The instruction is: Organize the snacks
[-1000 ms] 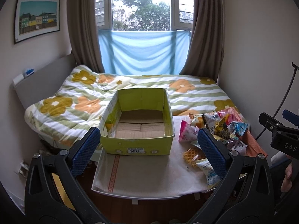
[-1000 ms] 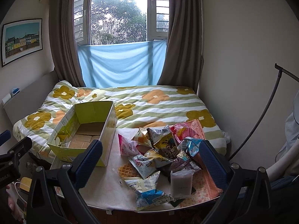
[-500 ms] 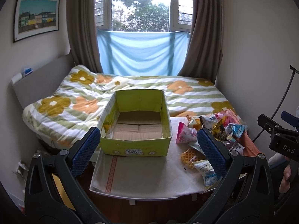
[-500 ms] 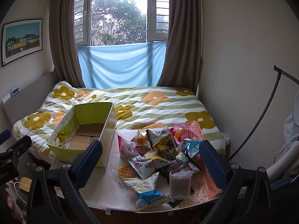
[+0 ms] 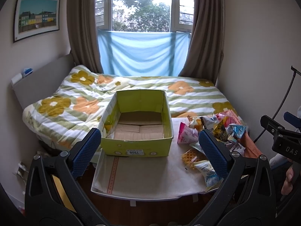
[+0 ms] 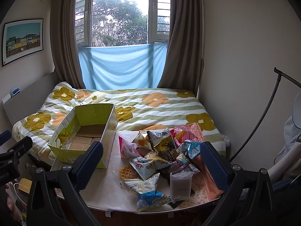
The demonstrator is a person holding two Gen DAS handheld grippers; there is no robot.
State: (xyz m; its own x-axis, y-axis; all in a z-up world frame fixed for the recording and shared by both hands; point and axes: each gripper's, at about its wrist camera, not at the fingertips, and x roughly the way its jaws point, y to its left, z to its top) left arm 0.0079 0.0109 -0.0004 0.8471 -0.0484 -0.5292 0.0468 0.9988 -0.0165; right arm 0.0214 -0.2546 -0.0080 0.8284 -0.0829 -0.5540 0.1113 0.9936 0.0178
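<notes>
Jaws of left gripper [image 5: 149, 146] and right gripper [image 6: 151, 160] held wide, nothing gripped. Snack packets [image 6: 160, 154] heaped on surface [image 6: 105, 188] just right of empty yellow box [image 6: 84, 131]. Packets judged light, crinkly, slippery, crushable; best pinched at sealed edge.

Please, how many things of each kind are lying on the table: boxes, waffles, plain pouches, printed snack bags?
Green box: 1
Waffle: 1
Plain frosted pouch: 1
Printed snack bags: at least 9; they overlap, so some may be hidden
Total: at least 12
</notes>
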